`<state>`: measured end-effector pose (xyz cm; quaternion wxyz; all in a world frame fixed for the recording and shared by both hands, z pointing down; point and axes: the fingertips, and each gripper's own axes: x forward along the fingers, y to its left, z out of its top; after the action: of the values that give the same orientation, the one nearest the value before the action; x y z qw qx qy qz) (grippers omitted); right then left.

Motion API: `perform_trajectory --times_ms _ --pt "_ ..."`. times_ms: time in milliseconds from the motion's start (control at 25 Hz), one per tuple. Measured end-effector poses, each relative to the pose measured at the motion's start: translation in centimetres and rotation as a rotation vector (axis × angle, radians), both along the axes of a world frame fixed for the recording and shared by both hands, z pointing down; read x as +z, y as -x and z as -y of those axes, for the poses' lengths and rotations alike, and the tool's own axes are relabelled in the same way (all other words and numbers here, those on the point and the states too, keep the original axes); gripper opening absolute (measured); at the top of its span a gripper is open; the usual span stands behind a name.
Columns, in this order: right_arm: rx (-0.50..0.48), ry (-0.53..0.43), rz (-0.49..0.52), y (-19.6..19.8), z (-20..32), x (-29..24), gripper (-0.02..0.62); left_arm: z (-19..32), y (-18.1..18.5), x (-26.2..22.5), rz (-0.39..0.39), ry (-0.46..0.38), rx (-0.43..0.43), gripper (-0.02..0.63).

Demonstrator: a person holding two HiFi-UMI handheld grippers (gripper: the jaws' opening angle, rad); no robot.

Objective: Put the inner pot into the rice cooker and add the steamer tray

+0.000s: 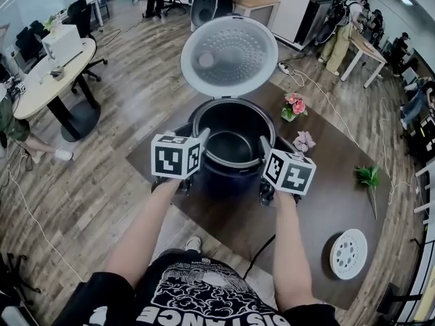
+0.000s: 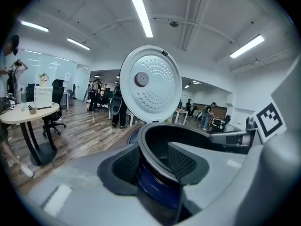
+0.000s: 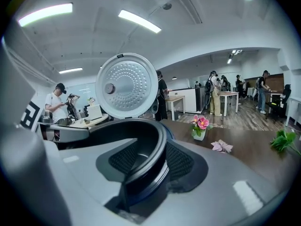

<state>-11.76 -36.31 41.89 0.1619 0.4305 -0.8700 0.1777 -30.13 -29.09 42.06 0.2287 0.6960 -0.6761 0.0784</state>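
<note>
The dark blue rice cooker point(image 1: 219, 180) stands on the brown table point(image 1: 326, 202) with its white perforated lid point(image 1: 229, 56) raised. The black inner pot point(image 1: 233, 146) sits inside it. My left gripper point(image 1: 203, 149) straddles the pot's left rim point(image 2: 155, 147) and my right gripper point(image 1: 264, 152) straddles the right rim point(image 3: 157, 147). In each gripper view the rim passes between the ribbed pads with a small gap showing, so both left gripper point(image 2: 154, 164) and right gripper point(image 3: 153, 161) are open. The white round steamer tray point(image 1: 348, 253) lies flat at the table's near right.
A small vase of pink flowers point(image 1: 293, 106), a loose pink flower point(image 1: 303, 141) and a green sprig point(image 1: 368, 176) lie to the cooker's right. A black cable point(image 1: 262, 250) runs off the table's near edge. A round table point(image 1: 47, 80) and people stand farther off.
</note>
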Motion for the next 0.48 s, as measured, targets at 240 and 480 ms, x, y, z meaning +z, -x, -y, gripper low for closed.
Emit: perform_trajectory --times_ms 240,480 --pt "-0.001 -0.01 0.024 -0.3 -0.2 -0.3 0.184 -0.2 0.1 -0.3 0.013 -0.007 -0.006 0.184" --pt "0.018 -0.067 0.037 -2.4 -0.5 -2.1 0.184 0.4 -1.2 -3.7 0.058 -0.08 0.006 0.184"
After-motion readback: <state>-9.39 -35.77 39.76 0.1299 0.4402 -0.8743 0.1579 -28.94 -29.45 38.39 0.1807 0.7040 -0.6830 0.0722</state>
